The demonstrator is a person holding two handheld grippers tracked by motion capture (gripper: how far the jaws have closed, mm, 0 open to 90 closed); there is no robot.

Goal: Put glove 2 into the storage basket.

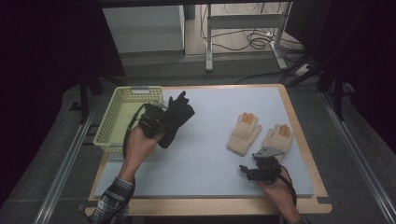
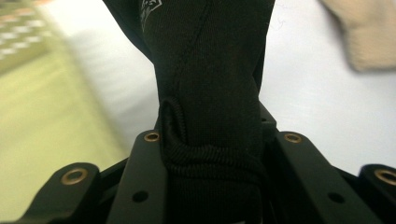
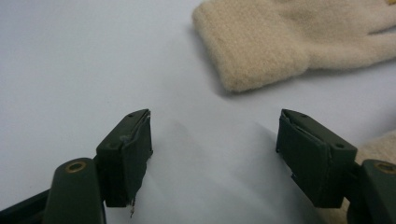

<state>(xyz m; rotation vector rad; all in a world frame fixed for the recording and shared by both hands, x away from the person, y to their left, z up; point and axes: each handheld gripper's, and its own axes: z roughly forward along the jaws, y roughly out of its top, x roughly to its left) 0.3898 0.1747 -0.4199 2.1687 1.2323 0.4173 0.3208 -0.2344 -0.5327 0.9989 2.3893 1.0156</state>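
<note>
A black glove [image 1: 180,114] hangs lifted off the pale blue mat [image 1: 210,154], beside the basket, with my left gripper [image 1: 163,123] shut on its cuff. In the left gripper view the glove's cuff [image 2: 210,84] is pinched between the two jaws of my left gripper [image 2: 212,154]. Two cream knit gloves with orange fingertips lie on the right of the mat, one [image 1: 243,133] nearer the middle, the other [image 1: 278,140] to its right. My right gripper [image 1: 250,169] rests low just in front of them, open, with bare mat between its jaws [image 3: 215,149]. The nearer glove's cuff [image 3: 280,46] lies ahead of it.
A pale yellow-green plastic basket [image 1: 109,121] stands at the mat's left edge, just left of my left hand. The mat lies on a wooden table [image 1: 299,140]. Metal frame legs and cables [image 1: 252,39] stand on the floor beyond the table.
</note>
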